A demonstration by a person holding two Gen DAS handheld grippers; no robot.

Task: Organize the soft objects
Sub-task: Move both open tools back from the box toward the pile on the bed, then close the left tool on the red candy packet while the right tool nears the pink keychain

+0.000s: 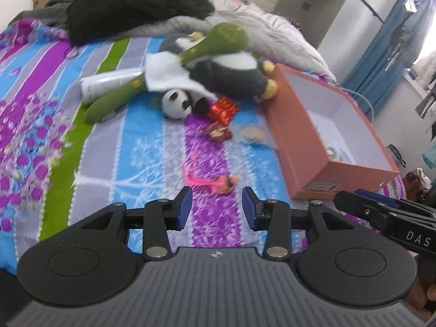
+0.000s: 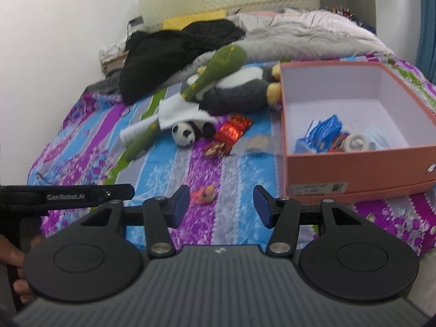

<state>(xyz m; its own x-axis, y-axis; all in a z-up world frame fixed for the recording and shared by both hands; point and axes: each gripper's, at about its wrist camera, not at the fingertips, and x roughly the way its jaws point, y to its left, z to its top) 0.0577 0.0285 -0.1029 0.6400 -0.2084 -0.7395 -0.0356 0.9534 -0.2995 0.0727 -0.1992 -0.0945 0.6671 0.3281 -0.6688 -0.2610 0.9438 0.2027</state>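
A small pink toy [image 1: 218, 182] lies on the patterned bedspread [image 1: 152, 152] just ahead of my open, empty left gripper [image 1: 217, 207]. It also shows in the right wrist view [image 2: 203, 194], near the left finger of my open, empty right gripper [image 2: 221, 207]. Farther back lie a small panda plush [image 1: 177, 103] [image 2: 184, 133], a large penguin plush [image 1: 231, 73] [image 2: 239, 90], green plush sticks [image 1: 114, 98] [image 2: 218, 68] and a white cloth [image 1: 166, 73] [image 2: 177, 111]. An orange box [image 1: 313, 147] [image 2: 354, 169] stands at the right, open.
Red wrappers [image 1: 222, 109] [image 2: 233, 129] lie between the panda and the box. The box holds a blue bag [image 2: 324, 130] and a white ring [image 2: 354, 140]. Black clothing [image 1: 130, 2] [image 2: 174, 51] and a grey quilt [image 2: 313, 32] are piled at the bed's head.
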